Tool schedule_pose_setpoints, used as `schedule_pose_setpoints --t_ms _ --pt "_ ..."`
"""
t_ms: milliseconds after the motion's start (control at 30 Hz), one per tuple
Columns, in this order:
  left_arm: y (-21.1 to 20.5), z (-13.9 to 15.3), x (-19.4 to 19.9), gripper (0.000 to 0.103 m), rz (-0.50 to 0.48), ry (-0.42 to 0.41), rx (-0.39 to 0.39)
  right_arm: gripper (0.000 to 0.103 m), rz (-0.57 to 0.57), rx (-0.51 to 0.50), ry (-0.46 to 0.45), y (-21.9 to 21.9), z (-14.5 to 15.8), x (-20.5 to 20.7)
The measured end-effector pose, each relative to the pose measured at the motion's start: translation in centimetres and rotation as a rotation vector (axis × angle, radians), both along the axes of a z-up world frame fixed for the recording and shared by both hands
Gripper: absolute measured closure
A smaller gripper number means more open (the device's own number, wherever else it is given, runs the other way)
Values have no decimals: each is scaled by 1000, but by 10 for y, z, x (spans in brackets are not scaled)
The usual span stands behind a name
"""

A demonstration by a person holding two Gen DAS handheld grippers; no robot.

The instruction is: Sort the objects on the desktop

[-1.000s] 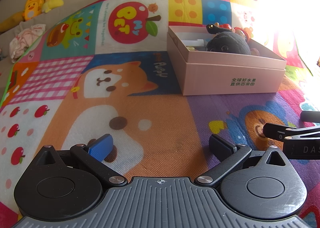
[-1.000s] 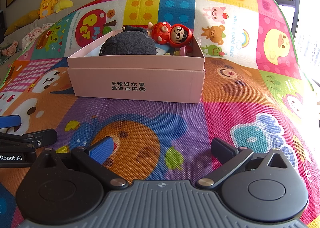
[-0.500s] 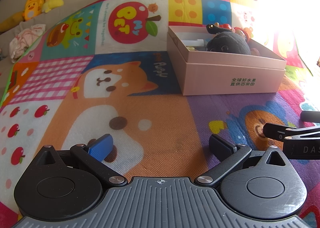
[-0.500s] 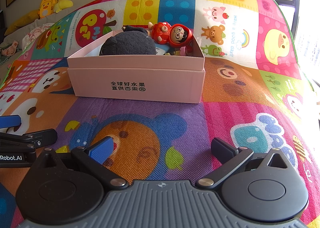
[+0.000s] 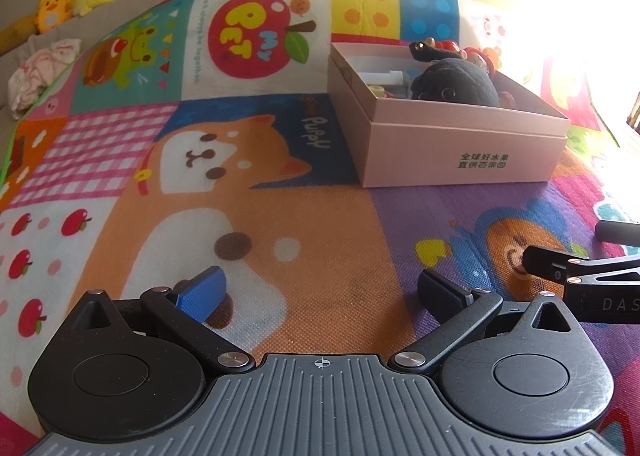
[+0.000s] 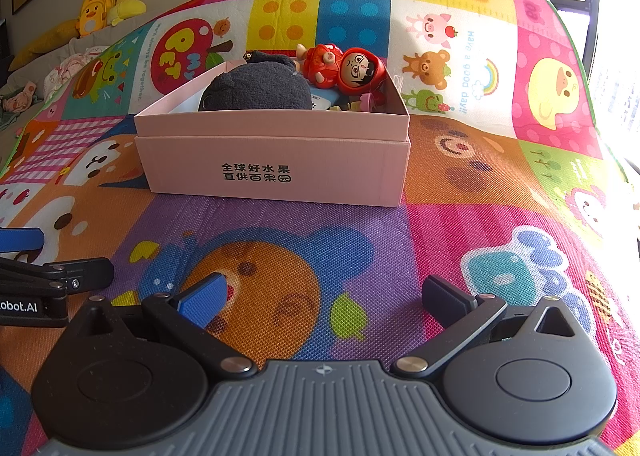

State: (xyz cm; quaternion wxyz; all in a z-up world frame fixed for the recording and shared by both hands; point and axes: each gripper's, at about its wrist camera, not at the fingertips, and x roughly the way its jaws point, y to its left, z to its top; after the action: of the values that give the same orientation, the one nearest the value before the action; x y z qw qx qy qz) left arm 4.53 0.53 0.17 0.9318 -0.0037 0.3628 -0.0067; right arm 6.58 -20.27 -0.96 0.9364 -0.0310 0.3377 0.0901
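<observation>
A pink cardboard box (image 6: 276,164) with green-black printing sits on the colourful cartoon play mat (image 6: 460,184); it also shows in the left wrist view (image 5: 460,156). Inside lie a dark grey plush toy (image 6: 256,90), a red hooded doll figure (image 6: 344,68) and several small items. The plush toy also shows in the left wrist view (image 5: 456,84). My left gripper (image 5: 320,292) is open and empty, low over the mat in front of the box. My right gripper (image 6: 324,296) is open and empty, in front of the box.
Each gripper sees the other at its frame edge: the right one in the left wrist view (image 5: 588,276), the left one in the right wrist view (image 6: 44,276). Yellow plush toys (image 6: 104,8) and bundled clothes (image 5: 40,68) lie beyond the mat's far left edge. Bright window light at right.
</observation>
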Motion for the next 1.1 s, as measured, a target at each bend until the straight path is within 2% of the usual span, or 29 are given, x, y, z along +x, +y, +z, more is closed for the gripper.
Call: schedule_pose_setpoints --t_ms 1100 --pt "-1 -1 -4 0 14 -11 3 0 0 0 0 0 0 0"
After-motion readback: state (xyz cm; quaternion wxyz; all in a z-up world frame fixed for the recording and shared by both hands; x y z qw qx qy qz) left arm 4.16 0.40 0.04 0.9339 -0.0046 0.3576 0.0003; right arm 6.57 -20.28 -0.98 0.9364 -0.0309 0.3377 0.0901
